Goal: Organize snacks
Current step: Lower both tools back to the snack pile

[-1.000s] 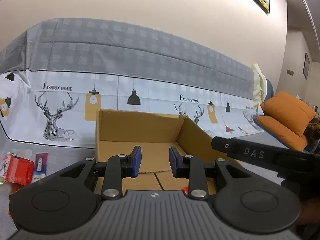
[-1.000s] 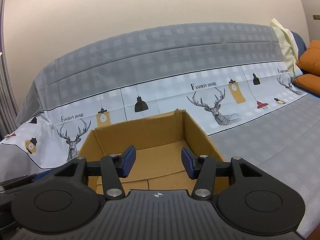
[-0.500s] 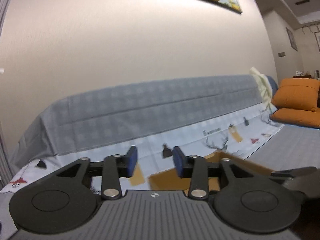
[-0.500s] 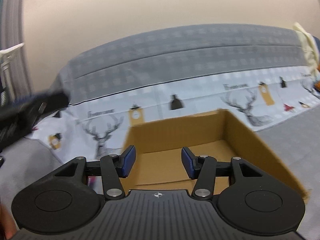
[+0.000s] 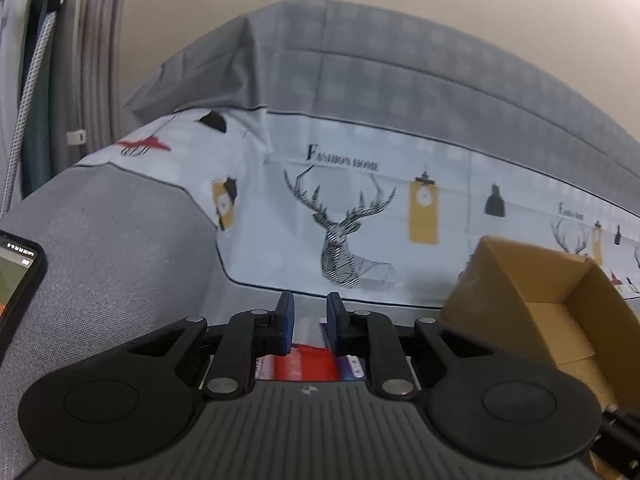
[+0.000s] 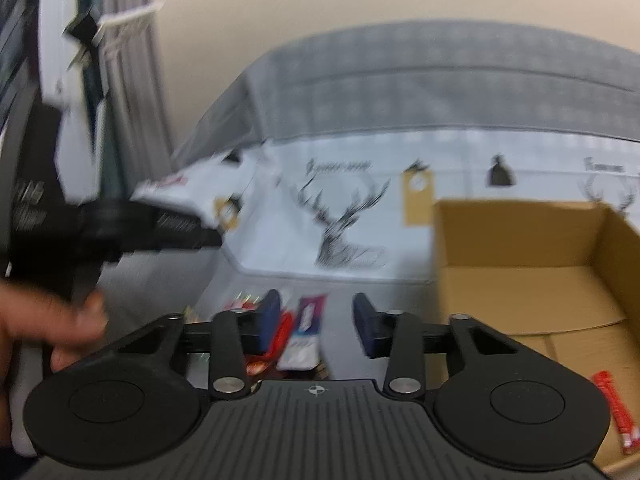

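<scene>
An open cardboard box [image 5: 560,320] stands on the grey couch seat at the right; it also shows in the right wrist view [image 6: 532,264], with a red snack packet [image 6: 614,412] on its floor. My left gripper [image 5: 310,318] is open and empty, above a red snack packet [image 5: 306,364] and a purple one [image 5: 354,366] on the seat. My right gripper [image 6: 316,318] is open and empty, above a purple-and-white packet [image 6: 306,332] and red packets [image 6: 280,336]. The left gripper's body [image 6: 120,224] shows blurred at the left of the right wrist view.
A deer-print cover [image 5: 352,232] drapes the couch back. A phone [image 5: 16,276] lies on the grey armrest at far left. Curtains [image 5: 80,60] hang behind. The right wrist view is motion-blurred.
Both grippers have swung left, away from the box, and now point over the snack packets on the seat. The box has shifted to the right in both views. Both stay open.
</scene>
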### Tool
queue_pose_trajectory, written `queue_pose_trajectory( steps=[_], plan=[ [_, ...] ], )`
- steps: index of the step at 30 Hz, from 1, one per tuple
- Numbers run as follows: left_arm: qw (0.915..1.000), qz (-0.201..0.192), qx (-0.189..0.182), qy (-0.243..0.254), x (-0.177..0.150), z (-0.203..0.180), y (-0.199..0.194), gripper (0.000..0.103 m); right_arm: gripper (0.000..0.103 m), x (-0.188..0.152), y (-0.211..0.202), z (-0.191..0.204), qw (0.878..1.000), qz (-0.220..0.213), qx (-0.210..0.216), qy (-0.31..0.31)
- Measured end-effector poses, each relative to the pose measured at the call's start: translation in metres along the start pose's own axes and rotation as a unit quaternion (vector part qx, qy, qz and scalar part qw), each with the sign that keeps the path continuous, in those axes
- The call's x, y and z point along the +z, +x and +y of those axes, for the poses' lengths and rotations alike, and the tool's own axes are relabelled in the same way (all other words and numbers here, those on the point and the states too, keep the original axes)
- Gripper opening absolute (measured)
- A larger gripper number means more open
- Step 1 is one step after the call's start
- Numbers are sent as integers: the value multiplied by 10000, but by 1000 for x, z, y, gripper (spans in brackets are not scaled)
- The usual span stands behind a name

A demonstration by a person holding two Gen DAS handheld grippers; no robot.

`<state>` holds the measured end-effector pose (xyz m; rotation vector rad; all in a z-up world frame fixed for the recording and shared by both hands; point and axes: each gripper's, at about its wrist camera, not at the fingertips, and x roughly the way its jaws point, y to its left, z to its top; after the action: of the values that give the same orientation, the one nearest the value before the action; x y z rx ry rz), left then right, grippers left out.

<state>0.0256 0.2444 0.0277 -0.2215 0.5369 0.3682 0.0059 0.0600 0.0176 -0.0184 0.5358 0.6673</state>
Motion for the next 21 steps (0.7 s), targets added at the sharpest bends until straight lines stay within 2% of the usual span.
queue_pose_trajectory(
  steps=[5, 9, 13, 15, 17, 18, 20, 21],
  plan=[
    [9997, 219, 38, -38, 1, 9, 13, 19, 35, -8, 46, 8, 9973, 712, -118, -108],
    [9984, 497, 84, -250, 0, 21, 33, 19, 35, -20, 77, 12, 9911, 1304, -166, -202],
    [9935, 898, 56, -696, -3, 37, 51, 20, 37, -27, 99, 16, 9876, 1515, -277, -298],
    [9916, 1034, 85, -774, -5, 41, 61, 24, 44, -28, 108, 16, 9866, 1569, -326, -301],
    [9910, 1102, 138, -749, -5, 41, 71, 47, 46, -29, 116, 13, 9851, 1649, -390, -297],
    [9910, 1117, 181, -713, -6, 40, 76, 52, 46, -30, 120, 11, 9841, 1704, -426, -281],
    [9904, 1176, 305, -654, -6, 38, 88, 72, 46, -32, 126, 6, 9821, 1809, -478, -212],
    [9900, 1199, 368, -650, -7, 37, 94, 76, 46, -34, 130, 3, 9806, 1889, -487, -185]
  ],
)
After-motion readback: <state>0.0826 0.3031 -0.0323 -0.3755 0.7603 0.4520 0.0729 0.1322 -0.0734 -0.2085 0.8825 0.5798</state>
